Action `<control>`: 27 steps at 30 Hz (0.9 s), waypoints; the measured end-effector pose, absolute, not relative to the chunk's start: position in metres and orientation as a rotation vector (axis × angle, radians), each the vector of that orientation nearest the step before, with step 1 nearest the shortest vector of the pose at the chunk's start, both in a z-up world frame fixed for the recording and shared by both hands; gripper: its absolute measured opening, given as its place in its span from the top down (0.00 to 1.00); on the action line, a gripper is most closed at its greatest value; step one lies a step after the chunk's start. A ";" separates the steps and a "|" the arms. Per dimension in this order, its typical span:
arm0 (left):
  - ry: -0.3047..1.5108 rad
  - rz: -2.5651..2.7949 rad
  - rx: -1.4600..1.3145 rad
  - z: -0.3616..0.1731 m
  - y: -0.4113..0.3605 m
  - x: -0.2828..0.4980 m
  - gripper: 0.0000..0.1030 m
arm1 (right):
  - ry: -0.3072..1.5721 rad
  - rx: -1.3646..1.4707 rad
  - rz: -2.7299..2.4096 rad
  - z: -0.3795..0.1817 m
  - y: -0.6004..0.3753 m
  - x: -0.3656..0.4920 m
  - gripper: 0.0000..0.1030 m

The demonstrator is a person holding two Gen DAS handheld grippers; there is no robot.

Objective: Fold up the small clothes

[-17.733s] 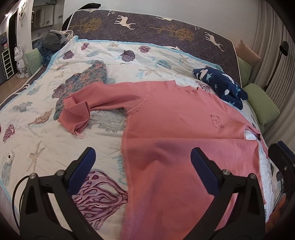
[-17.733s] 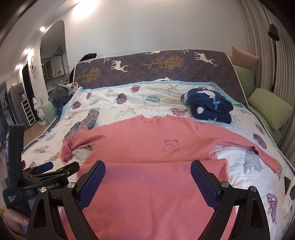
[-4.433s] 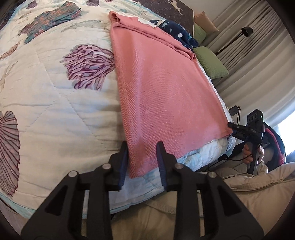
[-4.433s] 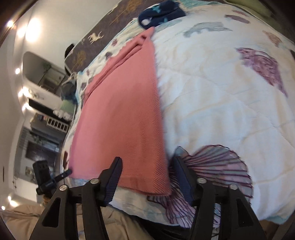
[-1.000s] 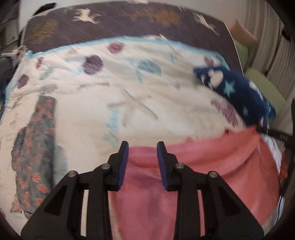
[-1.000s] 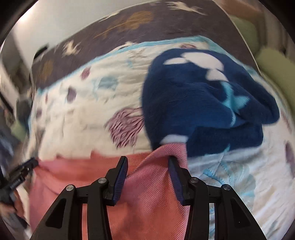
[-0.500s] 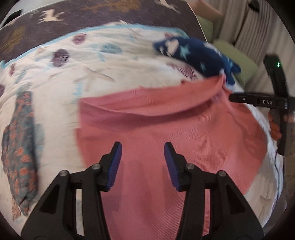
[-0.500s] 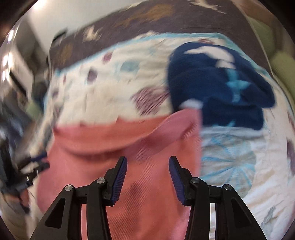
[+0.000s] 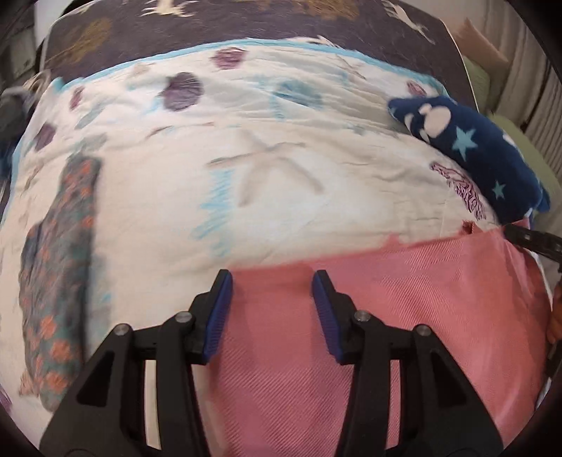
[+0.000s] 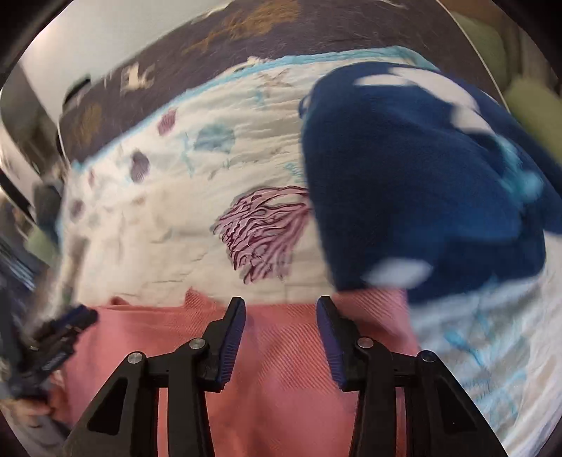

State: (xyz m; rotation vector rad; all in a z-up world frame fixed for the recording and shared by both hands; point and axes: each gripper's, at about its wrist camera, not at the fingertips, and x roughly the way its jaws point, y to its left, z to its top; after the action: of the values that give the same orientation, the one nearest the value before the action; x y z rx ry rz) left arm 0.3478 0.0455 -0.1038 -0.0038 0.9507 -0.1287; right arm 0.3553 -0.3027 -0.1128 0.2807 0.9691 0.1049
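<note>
On the bed, a pink knit garment (image 9: 404,316) lies flat on the seashell-print quilt (image 9: 246,147), its far edge running across both views. Left gripper (image 9: 272,281) sits over that edge near the garment's left side, jaws spread, with pink cloth showing in the gap and nothing pinched. Right gripper (image 10: 281,309) is over the same edge toward the right side, jaws likewise spread and gripping nothing. Navy star-print fleece (image 10: 421,175) lies bunched on the quilt just beyond the garment's right corner; whether it touches the pink cloth, cannot tell through the blur. A teal-and-orange patterned cloth (image 9: 56,274) lies in a long strip at the left, well apart from the garment. Dark headboard with deer and trees (image 9: 246,24) stands at the far end. Both views are motion-blurred.
</note>
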 end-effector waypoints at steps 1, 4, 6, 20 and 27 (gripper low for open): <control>0.941 -0.129 -0.011 -0.100 0.055 0.335 0.52 | 0.958 0.282 0.107 -0.107 -0.310 0.344 0.57; 0.898 -0.189 -0.050 -0.087 0.084 0.282 0.51 | 0.921 0.257 0.138 -0.085 -0.334 0.289 0.56; 0.894 -0.232 -0.101 -0.085 0.102 0.241 0.44 | 0.911 0.269 0.159 -0.080 -0.347 0.254 0.53; 1.013 -0.394 -0.409 -0.114 0.117 0.132 0.43 | 0.964 0.804 0.340 -0.147 -0.377 0.115 0.48; 1.008 -0.359 -0.580 -0.127 0.120 0.161 0.57 | 0.888 1.001 0.271 -0.161 -0.374 0.161 0.53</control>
State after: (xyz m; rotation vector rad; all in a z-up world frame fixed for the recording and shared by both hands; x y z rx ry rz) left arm 0.1607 0.1195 -0.1272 -0.5799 1.0079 -0.3588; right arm 0.1611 -0.3736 -0.1614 1.0005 0.8883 0.2705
